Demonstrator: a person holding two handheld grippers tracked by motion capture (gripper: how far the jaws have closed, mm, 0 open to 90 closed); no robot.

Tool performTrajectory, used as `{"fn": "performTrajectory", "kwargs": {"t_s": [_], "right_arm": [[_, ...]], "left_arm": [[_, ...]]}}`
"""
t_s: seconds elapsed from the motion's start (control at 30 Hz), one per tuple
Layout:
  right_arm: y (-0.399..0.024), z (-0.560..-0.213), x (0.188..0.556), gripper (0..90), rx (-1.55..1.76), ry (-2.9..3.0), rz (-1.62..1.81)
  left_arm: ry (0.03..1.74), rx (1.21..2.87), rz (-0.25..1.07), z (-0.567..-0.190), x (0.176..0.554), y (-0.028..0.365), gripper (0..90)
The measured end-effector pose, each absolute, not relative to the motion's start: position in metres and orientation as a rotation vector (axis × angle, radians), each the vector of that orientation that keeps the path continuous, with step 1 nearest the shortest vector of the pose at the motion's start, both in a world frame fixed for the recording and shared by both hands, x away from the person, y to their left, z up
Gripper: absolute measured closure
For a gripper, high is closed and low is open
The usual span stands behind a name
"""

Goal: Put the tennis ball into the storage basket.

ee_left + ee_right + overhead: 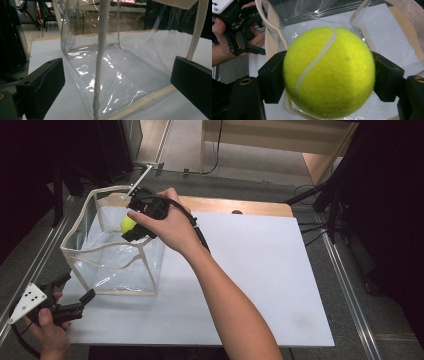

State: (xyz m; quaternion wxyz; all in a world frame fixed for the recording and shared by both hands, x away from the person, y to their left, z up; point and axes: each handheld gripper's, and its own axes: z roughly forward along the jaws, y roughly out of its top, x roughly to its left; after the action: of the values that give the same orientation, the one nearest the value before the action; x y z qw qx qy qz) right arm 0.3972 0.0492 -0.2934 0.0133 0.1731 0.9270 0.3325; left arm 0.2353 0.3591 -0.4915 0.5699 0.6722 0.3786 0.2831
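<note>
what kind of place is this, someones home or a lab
Most likely a lab or recording workspace, not a home. A white board lies on a table framed by metal rails, with cables trailing over the floor and dark equipment stands around it. A person works there with a handheld gripper in each hand.

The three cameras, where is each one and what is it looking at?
High view: above the table, looking forward and down; both forearms, hands and tools show.
Left gripper view: on the left tool, facing the clear bag near the table; its two open black jaws show.
Right gripper view: on the right tool, looking down into the bag; its jaws clamp the tennis ball.
Shared: the high view and right gripper view both show ball, bag and left hand.
</note>
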Motion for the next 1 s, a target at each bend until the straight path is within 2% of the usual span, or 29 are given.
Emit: {"fn": "performTrajectory", "kwargs": {"t_s": [0.83,1.0], "right_arm": [[0.051,-0.312,0.403,22.5,0.570,2.932,0.838],[0.048,-0.310,0.402,15.8,0.580,2.914,0.854]], "left_arm": [[0.887,1.582,0.666,-0.491,0.235,0.359,0.0],[0.889,1.576,0.664,-0.492,0.236,0.359,0.0]]}}
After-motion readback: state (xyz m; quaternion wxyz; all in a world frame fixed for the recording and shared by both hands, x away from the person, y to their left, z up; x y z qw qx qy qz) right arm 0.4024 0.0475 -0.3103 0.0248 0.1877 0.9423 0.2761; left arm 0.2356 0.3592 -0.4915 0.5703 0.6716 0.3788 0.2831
